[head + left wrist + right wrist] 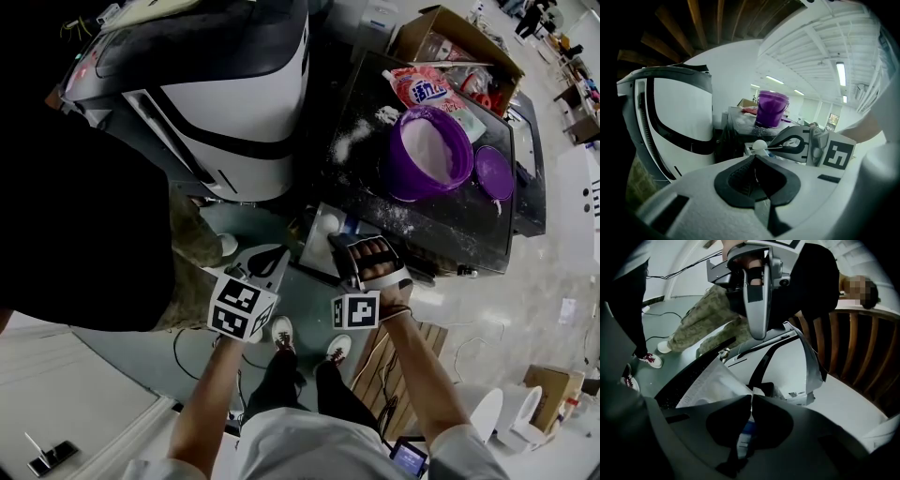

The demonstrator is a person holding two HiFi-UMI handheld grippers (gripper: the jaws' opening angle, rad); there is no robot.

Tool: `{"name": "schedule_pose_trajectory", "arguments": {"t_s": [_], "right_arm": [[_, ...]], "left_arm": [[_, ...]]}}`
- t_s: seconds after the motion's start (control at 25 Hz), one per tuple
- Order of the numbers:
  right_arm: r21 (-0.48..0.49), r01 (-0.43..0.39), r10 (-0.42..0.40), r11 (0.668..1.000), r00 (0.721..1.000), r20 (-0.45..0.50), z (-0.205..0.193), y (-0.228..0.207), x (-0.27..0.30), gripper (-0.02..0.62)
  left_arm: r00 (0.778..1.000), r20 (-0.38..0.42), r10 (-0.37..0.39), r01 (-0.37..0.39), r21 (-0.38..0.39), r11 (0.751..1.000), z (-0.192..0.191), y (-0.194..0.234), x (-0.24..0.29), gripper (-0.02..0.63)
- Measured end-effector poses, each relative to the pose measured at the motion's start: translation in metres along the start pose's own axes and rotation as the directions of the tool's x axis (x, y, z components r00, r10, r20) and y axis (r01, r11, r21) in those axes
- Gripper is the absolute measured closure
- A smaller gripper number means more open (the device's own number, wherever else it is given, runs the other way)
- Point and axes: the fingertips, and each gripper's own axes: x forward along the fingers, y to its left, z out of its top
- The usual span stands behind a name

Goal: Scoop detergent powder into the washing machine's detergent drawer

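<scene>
The white washing machine [234, 103] [679, 117] stands at upper left, and its grey detergent drawer [319, 248] is pulled out toward me. My right gripper [345, 246] [751, 399] hovers at the drawer, shut on the thin handle of a small scoop [330, 222] [760, 145] heaped with white powder. My left gripper [272, 261] [754, 159] is just left of the drawer, shut with nothing in it. A purple bucket [429, 155] [771, 108] of powder sits on the black table [450, 225] behind.
A purple lid [494, 172], a detergent bag [422, 89] and a cardboard box [459, 37] lie round the bucket, with spilled powder [352, 139]. A person in camouflage trousers [192, 234] stands by the machine. A wooden pallet [394, 366] and cables lie on the floor.
</scene>
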Motion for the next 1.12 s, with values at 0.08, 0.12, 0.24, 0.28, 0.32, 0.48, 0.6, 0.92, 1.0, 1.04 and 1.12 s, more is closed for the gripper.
{"name": "schedule_pose_trajectory", "arguments": {"t_s": [0.08,0.12,0.24,0.28,0.32,0.48,0.6,0.92,1.0,1.04,1.12], "right_arm": [[-0.003,0.006,-0.006,1.000,1.000,-0.005,-0.001,-0.001,-0.001,0.592],[-0.001,0.012,-0.012,1.000,1.000,-0.006,-0.001,-0.002,-0.002,0.592],[0.040,0.012,-0.012,0.999,1.000,-0.002,-0.001,-0.006,-0.002,0.592],[0.061,0.007,-0.007,0.998,1.000,0.000,-0.001,-0.007,-0.002,0.592],[0.077,0.002,-0.002,0.997,1.000,0.002,-0.001,-0.008,-0.002,0.592],[0.134,-0.022,0.022,0.991,1.000,0.004,-0.002,-0.007,-0.003,0.592],[0.343,-0.065,0.059,0.937,0.998,0.028,-0.007,-0.008,-0.003,0.592],[0.939,-0.232,0.044,0.254,0.973,0.228,-0.033,-0.028,-0.014,0.592],[0.958,-0.273,0.010,0.093,0.962,0.273,-0.037,-0.032,-0.017,0.592],[0.957,-0.289,-0.008,0.019,0.957,0.289,-0.039,-0.033,-0.019,0.592],[0.946,-0.312,-0.039,-0.087,0.950,0.310,-0.042,-0.036,-0.024,0.592]], "left_arm": [[1.000,0.001,-0.001,0.001,0.002,1.000,0.000,-0.001,-0.001,0.597],[1.000,0.002,0.000,0.000,0.002,1.000,0.000,-0.001,-0.001,0.595],[1.000,0.004,0.000,0.000,0.001,1.000,0.000,-0.002,-0.003,0.597],[1.000,0.004,-0.001,0.001,0.001,1.000,0.000,-0.003,-0.003,0.595],[1.000,0.004,-0.001,0.001,0.002,1.000,0.000,-0.003,-0.003,0.597],[1.000,0.006,0.000,0.000,0.002,1.000,0.001,-0.003,-0.006,0.595],[1.000,0.008,-0.004,0.004,0.004,1.000,0.002,-0.004,-0.006,0.597],[1.000,0.019,-0.018,0.018,-0.025,1.000,0.005,-0.011,-0.005,0.597],[1.000,0.022,-0.022,0.023,-0.025,0.999,0.007,-0.014,-0.004,0.597],[0.999,0.024,-0.024,0.025,-0.026,0.999,0.008,-0.015,-0.004,0.597],[0.999,0.028,-0.026,0.026,-0.022,0.999,0.011,-0.017,-0.004,0.597]]}}
